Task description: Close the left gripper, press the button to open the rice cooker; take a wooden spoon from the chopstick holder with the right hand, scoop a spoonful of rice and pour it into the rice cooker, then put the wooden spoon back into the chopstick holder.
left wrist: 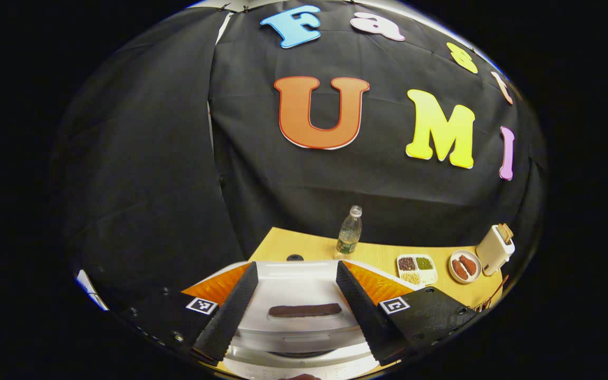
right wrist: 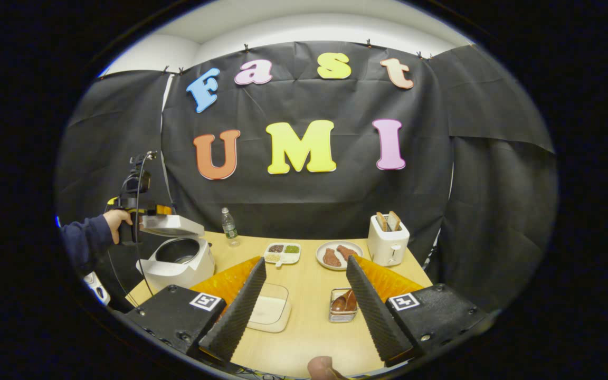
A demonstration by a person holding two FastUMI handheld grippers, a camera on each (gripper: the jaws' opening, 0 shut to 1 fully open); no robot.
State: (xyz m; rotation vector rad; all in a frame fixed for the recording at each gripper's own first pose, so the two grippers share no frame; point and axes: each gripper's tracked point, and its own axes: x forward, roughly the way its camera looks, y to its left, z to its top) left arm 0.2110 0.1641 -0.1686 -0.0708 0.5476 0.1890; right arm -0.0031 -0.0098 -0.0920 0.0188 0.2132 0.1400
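Observation:
The white rice cooker (right wrist: 180, 264) stands at the table's left end with its lid (right wrist: 169, 224) raised and the dark inner pot (right wrist: 177, 249) showing. A hand holds my left gripper (right wrist: 134, 211) just behind the raised lid. In the left gripper view, my left gripper (left wrist: 296, 269) is open, and the white lid with its dark strip (left wrist: 304, 310) lies between and below the fingers. My right gripper (right wrist: 306, 261) is open above the table's near side. Below it sit a shallow tray of rice (right wrist: 269, 311) and the metal chopstick holder (right wrist: 342, 315) with wooden spoons (right wrist: 345, 302).
A water bottle (right wrist: 228, 226) stands at the back. A divided dish of beans (right wrist: 283, 252), a plate of meat pieces (right wrist: 338, 254) and a white toaster (right wrist: 387, 240) line the table's far side. A person's blue sleeve (right wrist: 85, 237) reaches in from the left.

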